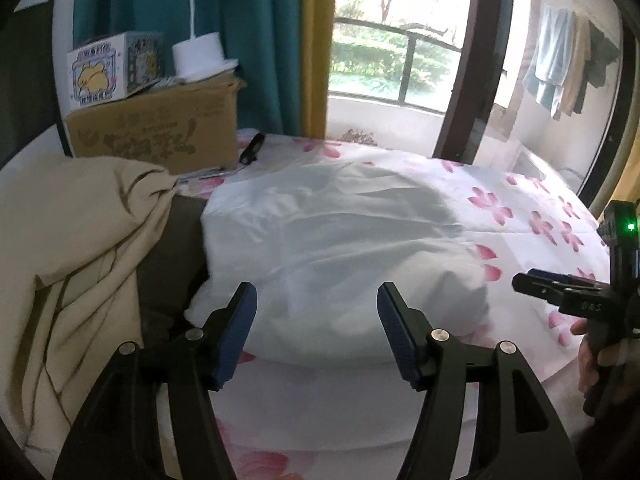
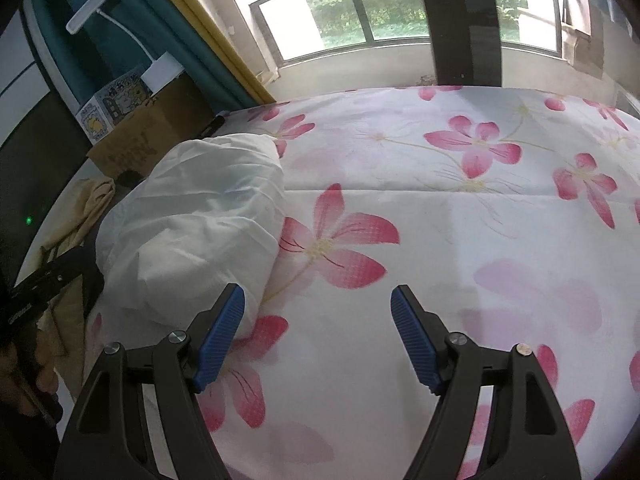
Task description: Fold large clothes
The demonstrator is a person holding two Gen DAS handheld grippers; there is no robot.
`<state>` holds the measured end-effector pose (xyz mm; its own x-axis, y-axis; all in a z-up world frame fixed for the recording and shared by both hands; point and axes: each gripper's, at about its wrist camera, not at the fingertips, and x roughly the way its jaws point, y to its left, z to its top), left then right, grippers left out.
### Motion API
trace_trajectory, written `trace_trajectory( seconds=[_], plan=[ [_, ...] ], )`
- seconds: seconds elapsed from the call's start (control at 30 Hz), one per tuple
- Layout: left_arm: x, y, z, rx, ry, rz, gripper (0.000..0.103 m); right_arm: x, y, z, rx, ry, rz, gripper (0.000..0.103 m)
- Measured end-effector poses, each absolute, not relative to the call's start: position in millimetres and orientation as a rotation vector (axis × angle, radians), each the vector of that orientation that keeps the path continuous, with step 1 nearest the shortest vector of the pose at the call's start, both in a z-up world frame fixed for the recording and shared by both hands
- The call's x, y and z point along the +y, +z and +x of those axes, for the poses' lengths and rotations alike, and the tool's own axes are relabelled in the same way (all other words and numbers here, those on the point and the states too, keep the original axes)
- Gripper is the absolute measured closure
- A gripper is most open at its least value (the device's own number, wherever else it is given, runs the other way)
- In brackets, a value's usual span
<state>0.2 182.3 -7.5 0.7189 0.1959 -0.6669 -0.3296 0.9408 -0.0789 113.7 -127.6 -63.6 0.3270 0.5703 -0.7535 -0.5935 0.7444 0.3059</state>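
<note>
Left wrist view: floral bedsheet (image 1: 532,208) across whole bed, pink blossoms on white; white garment (image 1: 320,240) lying on it as a puffy, rumpled, roughly folded bundle, left of centre. Beige cloth (image 1: 72,240) heaped further left, beside a dark item, touching or nearly touching the bundle's left edge. Cardboard box (image 1: 160,136) at far edge of bed with small printed box (image 1: 104,68) on top. Left gripper (image 1: 316,328) spread wide, nothing between blue pads, hovering just short of bundle's near edge, no contact visible. Right gripper (image 1: 560,288) at right rim, held by a hand (image 1: 592,356), off the cloth.

Right wrist view: same sheet (image 2: 440,208) filling frame, same garment (image 2: 192,232) at left. Right gripper (image 2: 318,332) spread wide and empty over bare sheet, left pad just beside bundle's near corner, whether touching cannot tell.

Step, as judged: between folds, both tongs released, garment already bunched into a thick pad, not neat. Next move likely calls for regrasping: pinching an edge or corner on each side, lifting together, laying over for a further fold or smoothing flat. Risk: thick slippery layers, easy to catch only top layer
</note>
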Motion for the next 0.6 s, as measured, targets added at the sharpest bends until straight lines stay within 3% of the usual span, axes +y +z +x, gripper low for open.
trace_trajectory(
  seconds=[0.6],
  plan=[
    [116,-4,23,0.729,0.198,-0.212,0.037,-207,-56,113,0.951,0.647,0.043,0.027]
  ],
)
